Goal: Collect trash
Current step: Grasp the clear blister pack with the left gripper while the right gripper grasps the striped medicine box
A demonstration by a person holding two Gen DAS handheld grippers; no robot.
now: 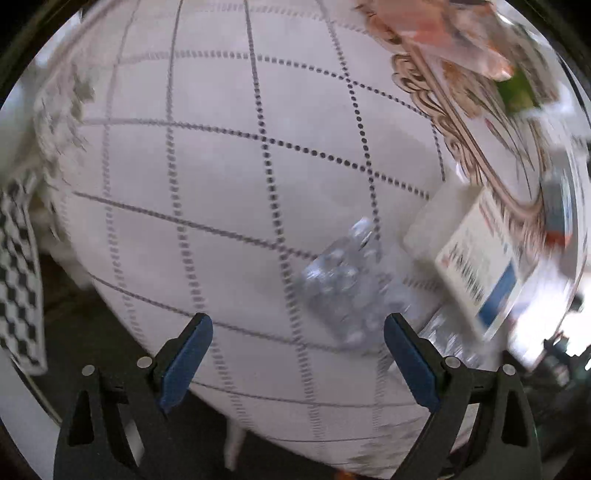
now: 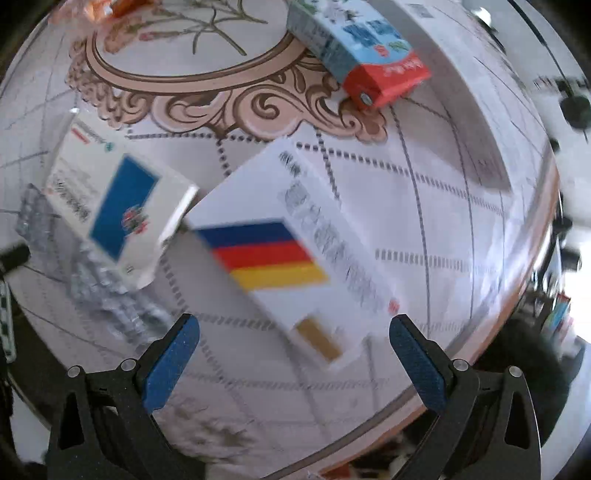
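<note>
A silver blister pack [image 1: 345, 284] lies on the white patterned tablecloth [image 1: 207, 177], just ahead of my open left gripper [image 1: 297, 330], between its fingers' line. To its right rests a white box with a blue patch [image 1: 476, 269]. In the right wrist view the same white and blue box [image 2: 110, 210] lies over blister packs [image 2: 107, 291]. A larger white box with blue, red and yellow stripes [image 2: 291, 254] sits right in front of my open right gripper [image 2: 293, 332]. A blue and red carton [image 2: 362, 51] lies at the far side. Both grippers hold nothing.
A pinkish wrapper [image 1: 447, 33] and a green packet [image 1: 517, 92] lie at the far right of the left wrist view. A checkered board [image 1: 18, 295] stands off the table's left. A long white box [image 2: 458, 92] lies near the table's right edge [image 2: 517, 288].
</note>
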